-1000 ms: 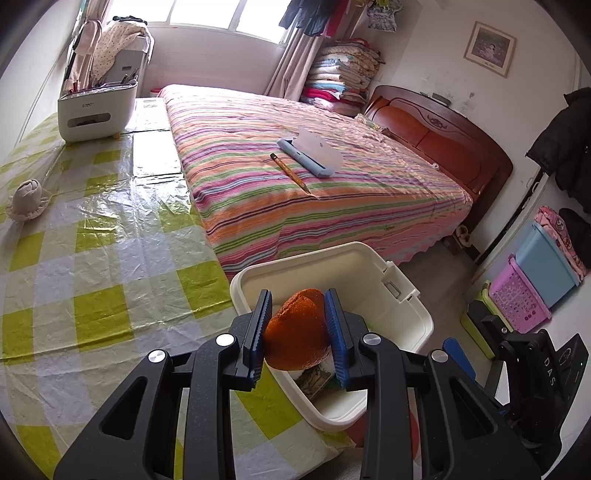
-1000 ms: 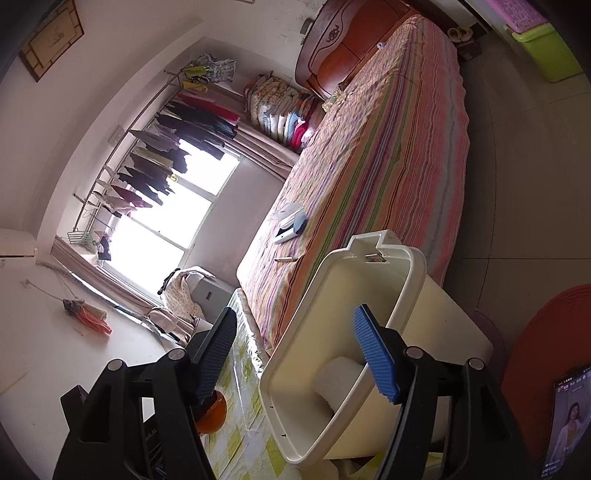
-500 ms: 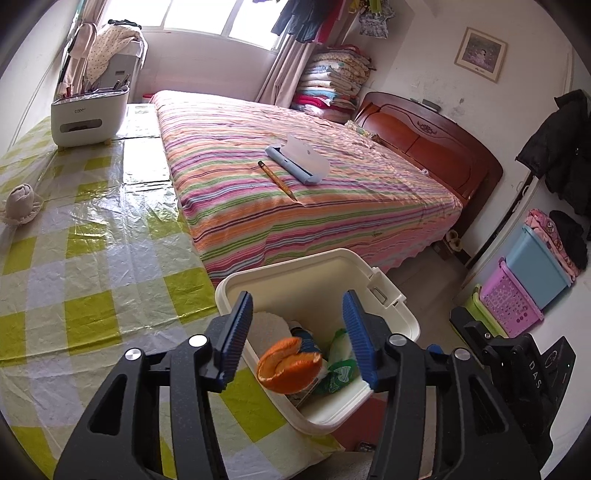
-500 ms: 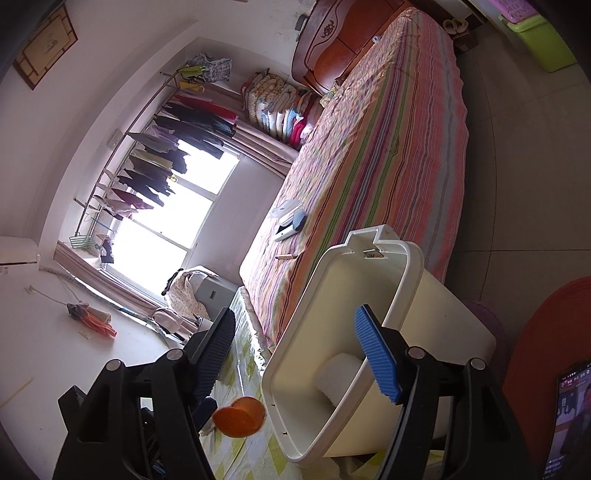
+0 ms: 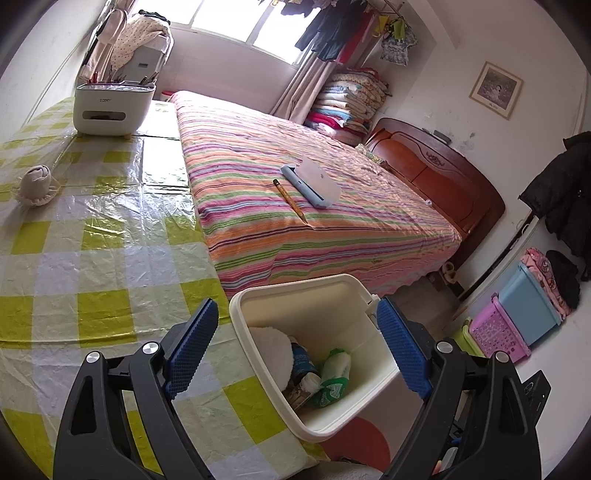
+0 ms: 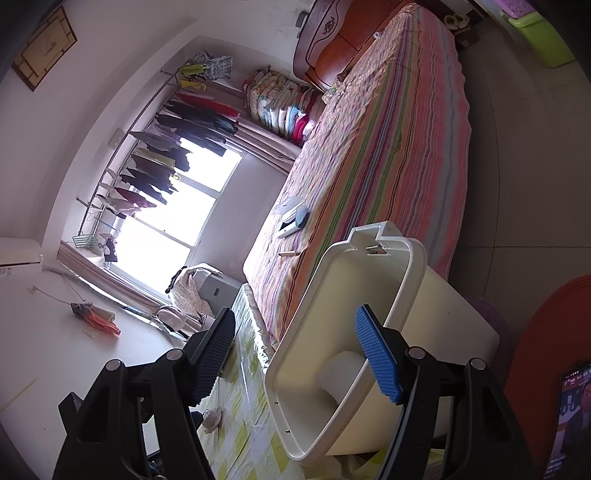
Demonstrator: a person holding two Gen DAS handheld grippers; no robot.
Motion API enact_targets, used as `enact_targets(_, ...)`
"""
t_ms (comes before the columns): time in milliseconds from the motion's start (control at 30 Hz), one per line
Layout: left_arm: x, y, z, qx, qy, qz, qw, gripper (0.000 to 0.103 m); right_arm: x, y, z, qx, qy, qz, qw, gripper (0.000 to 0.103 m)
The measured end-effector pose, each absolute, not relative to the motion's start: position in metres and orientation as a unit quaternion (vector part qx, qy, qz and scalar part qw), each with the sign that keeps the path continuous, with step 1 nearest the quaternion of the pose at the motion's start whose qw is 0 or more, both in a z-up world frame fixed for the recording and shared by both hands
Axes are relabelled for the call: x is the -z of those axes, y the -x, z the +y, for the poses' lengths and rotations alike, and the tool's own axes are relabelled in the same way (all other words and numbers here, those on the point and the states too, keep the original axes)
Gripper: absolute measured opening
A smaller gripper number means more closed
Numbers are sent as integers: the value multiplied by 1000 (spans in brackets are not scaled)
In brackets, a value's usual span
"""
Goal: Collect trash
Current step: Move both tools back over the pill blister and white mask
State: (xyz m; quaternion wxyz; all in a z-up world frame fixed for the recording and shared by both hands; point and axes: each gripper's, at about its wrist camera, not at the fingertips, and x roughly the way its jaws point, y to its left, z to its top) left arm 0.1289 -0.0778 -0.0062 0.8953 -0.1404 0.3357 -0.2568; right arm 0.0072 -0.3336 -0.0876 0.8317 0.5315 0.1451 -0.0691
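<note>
Legible text: almost none. The white organizer box (image 5: pixel 110 110) at the far end of the bench carries a small grey brand word on its front, too small to read. No other label can be made out.

Blown-out window (image 5: pixel 236 26) daylight, tablecloth (image 5: pixel 92 236) glare, fisheye-bent edges, sharp focus

The cream plastic waste bin (image 5: pixel 334 295) stands just off the checked plastic-covered counter's (image 5: pixel 92 258) right edge, before the striped bed (image 5: pixel 314 206), holding a green-labelled bottle (image 5: pixel 334 373), while a white tissue box (image 5: pixel 110 107) sits at the counter's far end.
</note>
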Motion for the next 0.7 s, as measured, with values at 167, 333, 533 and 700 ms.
enact_targets(167,7,-131,-71,248,145,341,895,86,89,-10,-334,65,-532,148,831,66)
enact_targets(333,8,-133,-62,238,158,344,894,86,90,-12,-333,61,-532,151,831,66)
enact_targets(533,7,-140,-33,193,204,340,897,86,92,-13,-334,54,-537,156,827,66)
enact_targets(700,6,-145,15,82,255,324,907,86,91,-16,-332,43,-534,169,827,66)
